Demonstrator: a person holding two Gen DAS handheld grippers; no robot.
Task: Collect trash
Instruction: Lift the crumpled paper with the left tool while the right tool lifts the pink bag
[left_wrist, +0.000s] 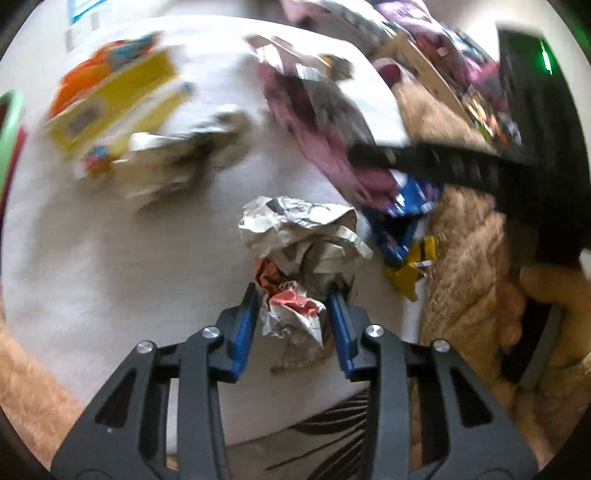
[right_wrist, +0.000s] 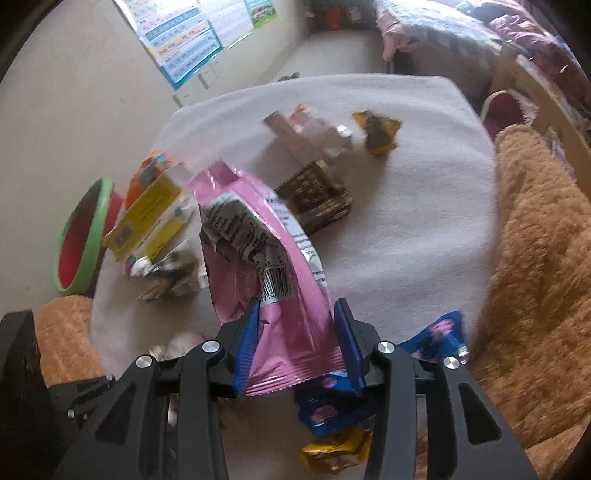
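Crumpled silver foil wrapper with red print (left_wrist: 295, 258), lying on a pale grey cloth-covered surface (left_wrist: 110, 277) and pinched at its near end between the blue pads of the left gripper (left_wrist: 295, 299), jaws narrowed onto it. Flat pink plastic snack pouch with a barcode (right_wrist: 258, 266), standing up between the blue pads of the right gripper (right_wrist: 295, 314), jaws partly closed on its lower crimped edge and lifting it clear of the cloth. Just beside and under that gripper, a blue wrapper with pink spots (right_wrist: 332, 398) and a small yellow wrapper (right_wrist: 332, 450). Farther out on the cloth, a dark brown printed carton (right_wrist: 317, 199), a yellow box (right_wrist: 147, 218), a crumpled silver wrapper (right_wrist: 166, 273) and a yellow-and-black wrapper (right_wrist: 376, 134). Off the left edge of the cloth, a green-rimmed red bin (right_wrist: 85, 236). Along the right, a tan fleecy blanket (right_wrist: 535, 258). Whole scene smeared by motion blur in the left wrist view.
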